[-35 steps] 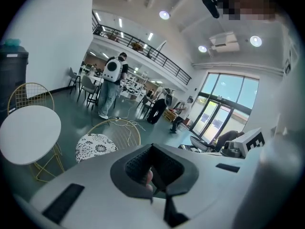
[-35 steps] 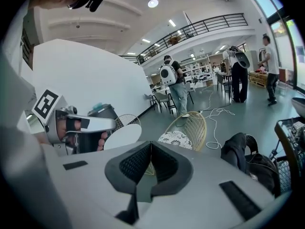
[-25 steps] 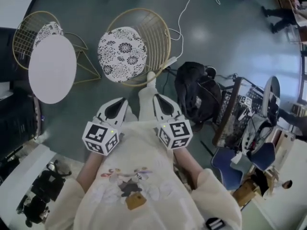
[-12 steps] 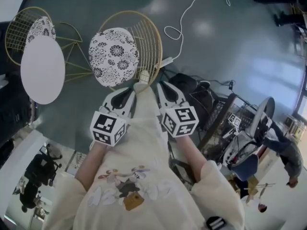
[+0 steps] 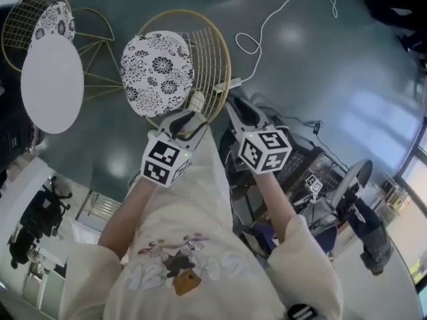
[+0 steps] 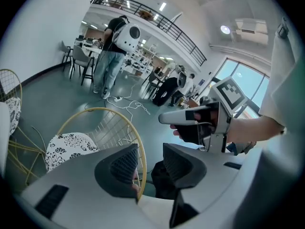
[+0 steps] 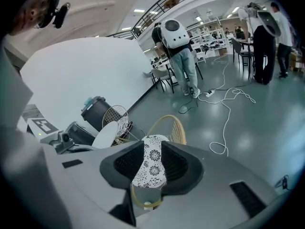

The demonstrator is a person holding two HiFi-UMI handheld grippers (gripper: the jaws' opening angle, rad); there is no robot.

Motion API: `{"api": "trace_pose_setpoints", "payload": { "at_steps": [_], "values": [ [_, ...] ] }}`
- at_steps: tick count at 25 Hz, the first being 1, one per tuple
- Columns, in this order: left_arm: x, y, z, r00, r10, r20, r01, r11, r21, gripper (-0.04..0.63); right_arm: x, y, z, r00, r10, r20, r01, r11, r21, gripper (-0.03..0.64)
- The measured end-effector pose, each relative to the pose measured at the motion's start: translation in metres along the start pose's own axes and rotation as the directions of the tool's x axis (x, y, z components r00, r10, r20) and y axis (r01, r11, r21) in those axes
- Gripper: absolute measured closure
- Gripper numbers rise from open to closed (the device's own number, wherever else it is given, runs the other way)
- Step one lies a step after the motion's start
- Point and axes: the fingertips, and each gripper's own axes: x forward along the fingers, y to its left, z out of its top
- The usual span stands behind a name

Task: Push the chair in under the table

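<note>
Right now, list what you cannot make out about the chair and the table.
Table: head view, its white top hides whatever stands beneath it.
Chair: head view, the cushion and wire shell cover its legs.
Far chair: head view, lower part behind the table top.

White cable (image 5: 272, 15) on glossy floor (image 5: 333, 72); black bin (image 7: 95, 110) beyond

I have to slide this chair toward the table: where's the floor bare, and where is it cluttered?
Bare floor lies right of the white cable and below the round table. Crowded: wire legs between chair and table; piled gear at lower right.
</note>
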Motion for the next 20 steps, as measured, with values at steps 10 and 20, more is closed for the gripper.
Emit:
{"api": "trace_pose_setpoints", "payload": {
  "at_steps": [10,20],
  "values": [
    [0.061,0.040,-0.013,0.999,0.008,-0.038,-0.011,0.996,-0.094,0.419,0.072,-0.043,0.004,0.991,0.015,-0.136,-0.015,1.000,-0.002,0.483],
    [0.113,0.051,-0.062,0.996,0.058,-0.075,-0.070,0.983,-0.167,0.420,0.109,-0.064,-0.024,0.976,0.030,-0.215,-0.032,0.999,-0.009,0.476]
  ]
}}
